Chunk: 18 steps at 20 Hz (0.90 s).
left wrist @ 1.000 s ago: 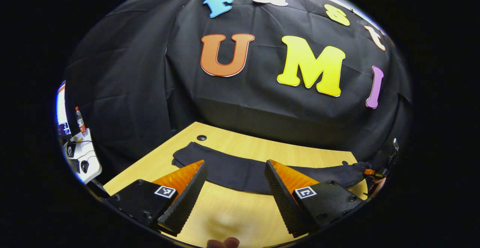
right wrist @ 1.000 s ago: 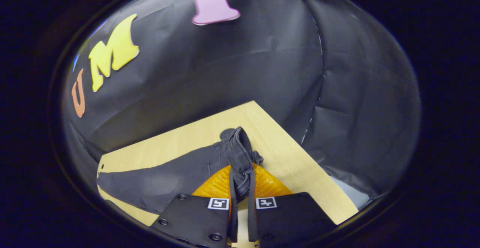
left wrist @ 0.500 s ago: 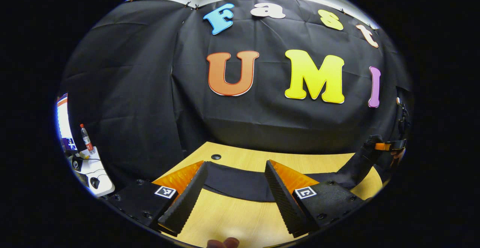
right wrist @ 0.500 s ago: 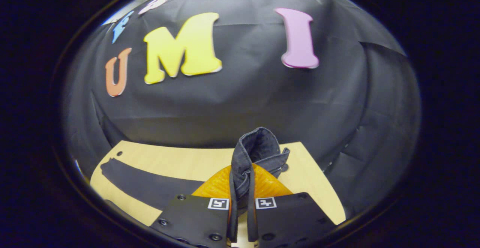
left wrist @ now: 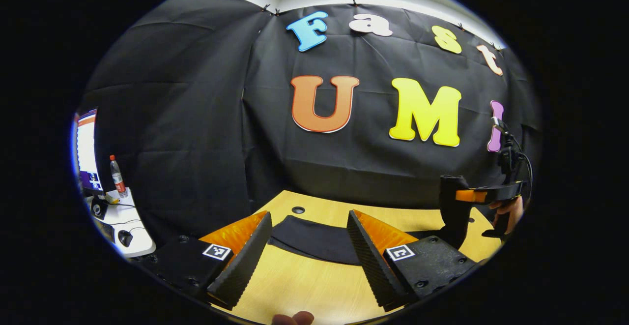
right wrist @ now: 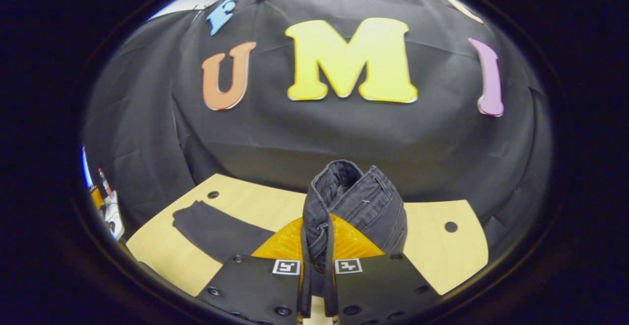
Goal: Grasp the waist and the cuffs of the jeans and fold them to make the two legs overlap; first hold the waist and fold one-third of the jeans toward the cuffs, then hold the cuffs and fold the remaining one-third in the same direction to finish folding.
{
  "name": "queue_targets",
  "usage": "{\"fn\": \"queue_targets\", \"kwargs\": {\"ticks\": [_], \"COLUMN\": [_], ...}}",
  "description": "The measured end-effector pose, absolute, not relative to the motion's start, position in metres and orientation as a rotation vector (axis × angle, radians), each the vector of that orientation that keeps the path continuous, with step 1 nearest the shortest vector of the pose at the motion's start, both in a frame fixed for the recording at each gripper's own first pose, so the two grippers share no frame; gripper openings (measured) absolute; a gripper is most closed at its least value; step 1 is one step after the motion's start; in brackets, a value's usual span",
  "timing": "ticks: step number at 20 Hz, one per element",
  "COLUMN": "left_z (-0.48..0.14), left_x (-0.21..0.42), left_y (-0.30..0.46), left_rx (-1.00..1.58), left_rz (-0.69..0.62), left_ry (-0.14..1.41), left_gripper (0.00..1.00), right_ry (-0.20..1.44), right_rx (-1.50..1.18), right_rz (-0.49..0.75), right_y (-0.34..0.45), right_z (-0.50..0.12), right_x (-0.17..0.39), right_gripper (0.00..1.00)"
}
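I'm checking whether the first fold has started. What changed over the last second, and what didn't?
The right tool, shut on the waist of the jeans, has lifted that end off the table; in the left gripper view it now hangs raised above the table's far right. The left tool stays open and empty, and the leg still lies flat on the table.

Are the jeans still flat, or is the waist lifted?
Lifted. The right gripper is shut on the jeans at the waist, raised above the table; the legs lie flat.
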<state>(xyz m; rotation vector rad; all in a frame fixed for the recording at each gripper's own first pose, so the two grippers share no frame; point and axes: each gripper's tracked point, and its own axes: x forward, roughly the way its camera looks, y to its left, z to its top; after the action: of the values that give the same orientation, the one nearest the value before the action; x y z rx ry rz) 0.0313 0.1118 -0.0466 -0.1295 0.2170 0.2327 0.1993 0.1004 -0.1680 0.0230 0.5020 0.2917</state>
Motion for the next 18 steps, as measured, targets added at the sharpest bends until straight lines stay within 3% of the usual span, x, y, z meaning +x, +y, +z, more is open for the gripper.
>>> {"fn": "queue_targets", "kwargs": {"ticks": [6,7,8,10,12,14,16,17,18], "left_z": [-0.068,-0.070,-0.071,-0.079,-0.085,-0.089,-0.095,-0.099,-0.102], "left_x": [0.013,0.011,0.007,0.004,0.001,0.001,0.002,0.001,0.002], "left_y": [0.160,0.167,0.174,0.186,0.197,0.206,0.211,0.213,0.216], "left_rx": [-0.186,-0.193,-0.201,-0.218,-0.226,-0.236,-0.260,-0.269,-0.277], "left_rz": [0.275,0.284,0.289,0.302,0.317,0.325,0.321,0.322,0.326], "left_ry": [0.249,0.256,0.261,0.277,0.295,0.306,0.323,0.331,0.340], "left_gripper": [0.99,0.99,0.99,0.99,0.99,0.99,0.99,0.99,0.99], "right_ry": [0.589,0.597,0.606,0.623,0.638,0.666,0.695,0.703,0.708], "right_rx": [-0.032,-0.051,-0.071,-0.125,-0.178,-0.221,-0.249,-0.262,-0.269], "right_rz": [0.337,0.335,0.333,0.331,0.326,0.319,0.314,0.311,0.315], "right_y": [0.190,0.198,0.209,0.224,0.237,0.244,0.250,0.252,0.254], "right_z": [-0.237,-0.248,-0.262,-0.288,-0.313,-0.338,-0.358,-0.366,-0.373], "right_x": [0.197,0.198,0.197,0.199,0.196,0.198,0.196,0.195,0.195], "right_gripper": [0.11,0.07,0.11,0.07,0.11,0.07,0.11,0.07,0.11]}}
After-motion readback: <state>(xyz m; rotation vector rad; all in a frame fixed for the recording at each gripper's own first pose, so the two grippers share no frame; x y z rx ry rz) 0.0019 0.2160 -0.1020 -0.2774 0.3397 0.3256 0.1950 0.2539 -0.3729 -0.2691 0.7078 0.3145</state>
